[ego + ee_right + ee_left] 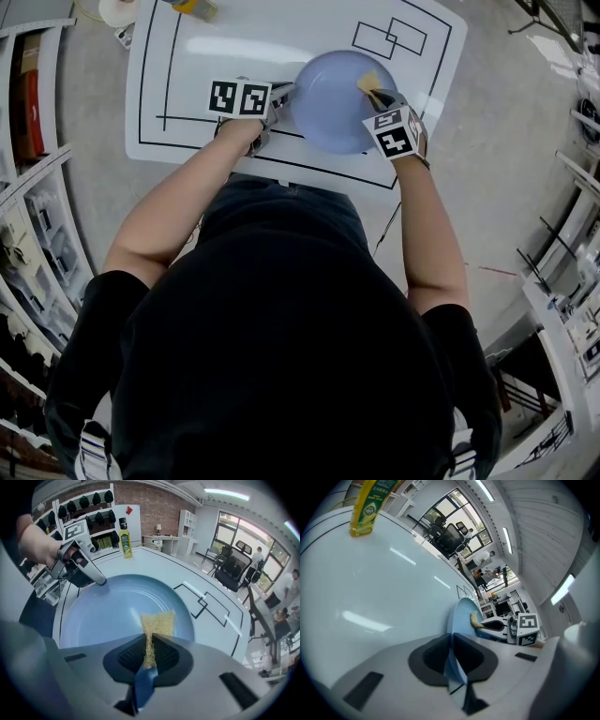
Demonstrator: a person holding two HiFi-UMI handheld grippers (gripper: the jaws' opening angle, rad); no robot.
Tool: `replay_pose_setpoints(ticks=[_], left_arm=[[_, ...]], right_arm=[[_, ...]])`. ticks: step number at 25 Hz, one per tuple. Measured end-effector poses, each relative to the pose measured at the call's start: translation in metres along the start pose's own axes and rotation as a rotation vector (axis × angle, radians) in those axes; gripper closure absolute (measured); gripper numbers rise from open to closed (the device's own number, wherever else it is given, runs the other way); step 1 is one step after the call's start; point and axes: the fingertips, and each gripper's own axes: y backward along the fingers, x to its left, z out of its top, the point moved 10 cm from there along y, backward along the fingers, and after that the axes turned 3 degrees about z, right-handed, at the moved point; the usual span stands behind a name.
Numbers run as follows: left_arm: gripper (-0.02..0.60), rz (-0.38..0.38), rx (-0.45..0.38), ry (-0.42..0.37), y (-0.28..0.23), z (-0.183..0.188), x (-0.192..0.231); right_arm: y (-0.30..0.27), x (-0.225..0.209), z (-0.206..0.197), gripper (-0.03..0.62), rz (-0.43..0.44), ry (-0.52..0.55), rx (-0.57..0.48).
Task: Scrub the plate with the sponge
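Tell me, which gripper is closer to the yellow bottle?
Left. The left gripper clamps the plate on the side facing the bottle; the right gripper, holding the sponge, sits across the plate.

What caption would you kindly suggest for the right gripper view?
Scrubbing: right claw holds sponge on blue plate; left claw grips its rim.

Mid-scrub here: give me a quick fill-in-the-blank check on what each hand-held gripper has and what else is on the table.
The left hand-held gripper is shut on the blue plate at its ____.
The right hand-held gripper is shut on a sponge coloured ____.
The bottle beyond the plate stands ____.
Missing words: rim; yellow; upright.
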Motion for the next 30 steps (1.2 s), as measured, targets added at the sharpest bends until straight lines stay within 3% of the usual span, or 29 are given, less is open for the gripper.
replay_pose_setpoints(ticks=[7, 17, 30], left_arm=[[0.551, 0.015, -0.003, -0.009, -0.001, -0.001, -0.002], [0.551, 0.040, -0.024, -0.012, -0.001, 0.003, -0.002], [0.551, 0.072, -0.066, -0.001, -0.004, 0.005, -0.002]], right_arm=[[0.009, 0.021, -0.016, 0.563, 0.010, 0.026, 0.109], [0.015, 0.048, -0.030, 0.563, 0.094, 0.016, 0.199], [-0.002, 0.114, -0.011, 0.562, 0.254, 0.066, 0.191]])
